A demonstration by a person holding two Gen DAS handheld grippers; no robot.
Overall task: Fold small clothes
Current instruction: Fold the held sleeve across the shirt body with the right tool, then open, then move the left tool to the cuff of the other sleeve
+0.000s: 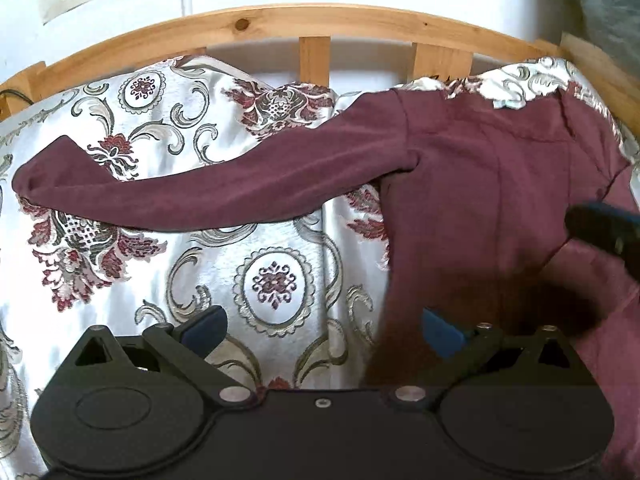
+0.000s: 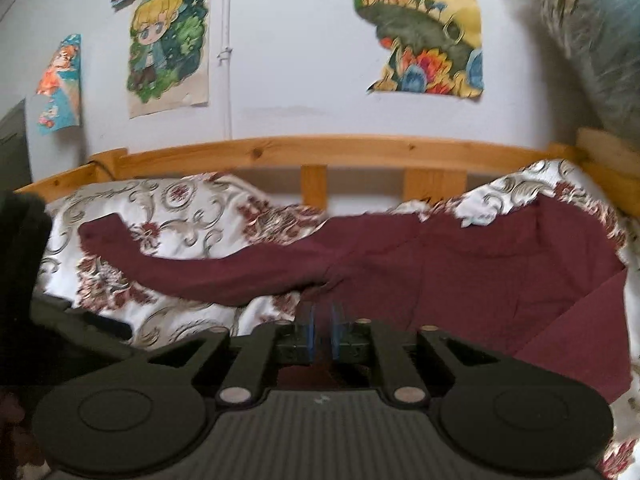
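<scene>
A maroon long-sleeved top (image 1: 480, 184) lies on a floral bedspread (image 1: 192, 128), one sleeve (image 1: 192, 192) stretched out to the left. My left gripper (image 1: 320, 326) is open and empty, just above the bedspread at the top's lower left edge. My right gripper (image 2: 322, 328) is nearly shut with maroon cloth pinched between its blue pads at the top's near edge below the armpit; it shows blurred at the right of the left wrist view (image 1: 600, 232). The top (image 2: 480, 272) and its sleeve (image 2: 200, 268) also fill the right wrist view.
A wooden bed rail (image 1: 312, 24) with slats runs along the far side against a white wall with posters (image 2: 168, 40). A grey fuzzy blanket (image 2: 600, 40) hangs at the upper right. The left gripper's body (image 2: 60, 320) sits at the left.
</scene>
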